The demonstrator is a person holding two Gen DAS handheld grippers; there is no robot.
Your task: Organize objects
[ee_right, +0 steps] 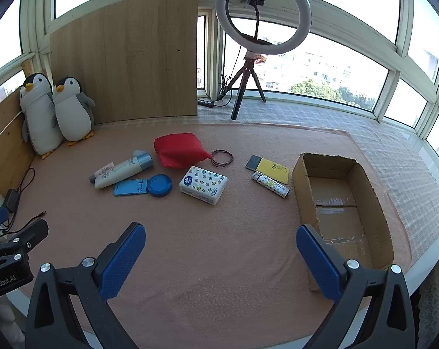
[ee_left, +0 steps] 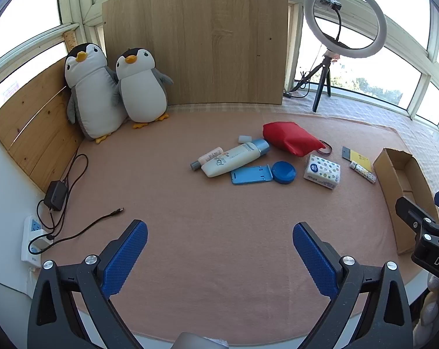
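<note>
Both my grippers are hanging over the near edge of the pink cloth (ee_right: 219,247), tilted down at it, and neither one has anything in it. The left gripper (ee_left: 219,257) has its blue pads spread wide with only bare cloth between them, and the right gripper (ee_right: 220,257) is the same, jaws wide apart.

The stuff to sort is strewn across the middle of the cloth. From the left: a white lotion tube (ee_right: 123,170) lying on its side with a smaller pink-labelled tube (ee_right: 103,172) tucked against it, then a blue phone stand (ee_right: 130,189) lying flat with a round blue tin (ee_right: 159,185) touching its right end. Behind those sits a red pouch (ee_right: 180,149), with a loop of dark hair ties (ee_right: 222,157) just beside it. The dotted tissue pack (ee_right: 203,184) is right of the tin, a yellow card (ee_right: 270,168) further right, and a patterned lighter (ee_right: 270,184) just in front of the card.

The open cardboard box (ee_right: 299,180) sits on the right side of the cloth, near my right gripper (can't make out more than tape and the bare bottom inside).

Two plush penguins (ee_left: 117,90) lean together in the back left corner.
</note>
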